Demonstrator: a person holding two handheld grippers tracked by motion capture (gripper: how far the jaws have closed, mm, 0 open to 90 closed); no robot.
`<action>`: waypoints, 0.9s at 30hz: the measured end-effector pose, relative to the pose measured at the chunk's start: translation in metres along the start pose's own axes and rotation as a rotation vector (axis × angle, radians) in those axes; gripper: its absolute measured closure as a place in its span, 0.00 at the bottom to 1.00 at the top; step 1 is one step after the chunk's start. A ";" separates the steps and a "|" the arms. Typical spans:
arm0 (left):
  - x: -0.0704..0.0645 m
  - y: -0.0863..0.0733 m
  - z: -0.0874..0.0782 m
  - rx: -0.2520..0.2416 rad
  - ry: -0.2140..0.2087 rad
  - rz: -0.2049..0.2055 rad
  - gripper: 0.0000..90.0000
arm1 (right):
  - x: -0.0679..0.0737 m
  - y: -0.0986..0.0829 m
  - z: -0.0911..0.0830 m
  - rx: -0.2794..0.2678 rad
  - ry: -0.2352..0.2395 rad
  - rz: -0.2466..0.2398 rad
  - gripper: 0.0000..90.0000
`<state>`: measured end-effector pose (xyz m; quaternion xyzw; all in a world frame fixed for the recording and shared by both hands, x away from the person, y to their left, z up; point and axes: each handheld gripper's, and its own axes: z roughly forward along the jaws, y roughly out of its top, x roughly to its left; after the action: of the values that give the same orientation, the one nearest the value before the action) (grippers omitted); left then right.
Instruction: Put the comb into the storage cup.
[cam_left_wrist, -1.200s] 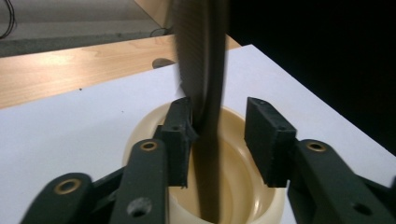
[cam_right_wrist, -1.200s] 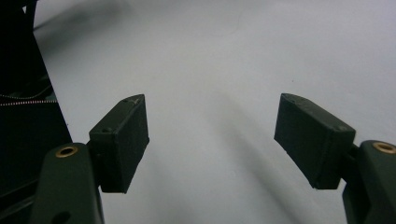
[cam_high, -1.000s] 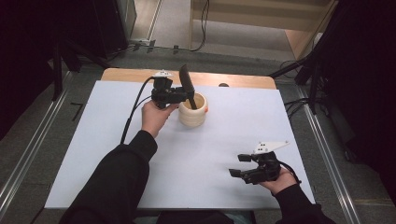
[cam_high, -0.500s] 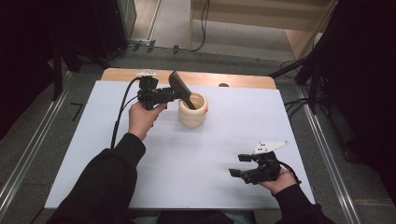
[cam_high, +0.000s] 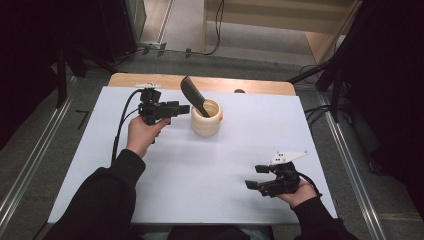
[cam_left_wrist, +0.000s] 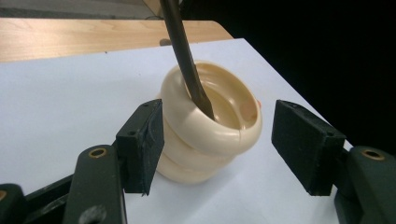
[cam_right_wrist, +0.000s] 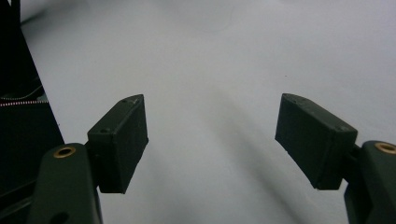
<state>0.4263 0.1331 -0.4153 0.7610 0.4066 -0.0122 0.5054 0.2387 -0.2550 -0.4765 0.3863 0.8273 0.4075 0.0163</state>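
A cream ribbed cup (cam_high: 206, 121) stands on the white table sheet toward the back middle. A dark, flat-bladed utensil (cam_high: 192, 95) stands in it, its handle end inside and its blade leaning up and to the left. My left gripper (cam_high: 183, 108) is open just left of the cup and holds nothing. In the left gripper view the cup (cam_left_wrist: 210, 140) sits between and just beyond the spread jaws, with the utensil (cam_left_wrist: 184, 51) rising from it. My right gripper (cam_high: 256, 177) rests low at the front right, open and empty (cam_right_wrist: 210, 126).
The white sheet (cam_high: 200, 200) covers most of the table, and a wooden strip (cam_high: 250, 85) shows along its back edge. A small orange spot (cam_high: 220, 118) marks the cup's right side. Dark stands and cables surround the table.
My left gripper has let go of the dark utensil, opened and drawn back to the left. The utensil now leans in the cup. The right gripper has stayed still.
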 end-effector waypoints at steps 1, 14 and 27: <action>-0.001 -0.002 0.000 0.001 0.002 0.007 0.38 | 0.000 0.000 0.000 -0.001 -0.001 -0.001 0.26; -0.002 -0.028 -0.011 0.031 -0.042 -0.001 0.38 | -0.001 0.001 0.002 0.004 -0.010 0.004 0.26; -0.013 -0.047 -0.031 0.083 -0.072 0.027 0.35 | -0.001 0.001 0.003 0.003 -0.011 0.007 0.26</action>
<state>0.3758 0.1571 -0.4303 0.7856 0.3771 -0.0498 0.4879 0.2408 -0.2536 -0.4783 0.3917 0.8264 0.4040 0.0189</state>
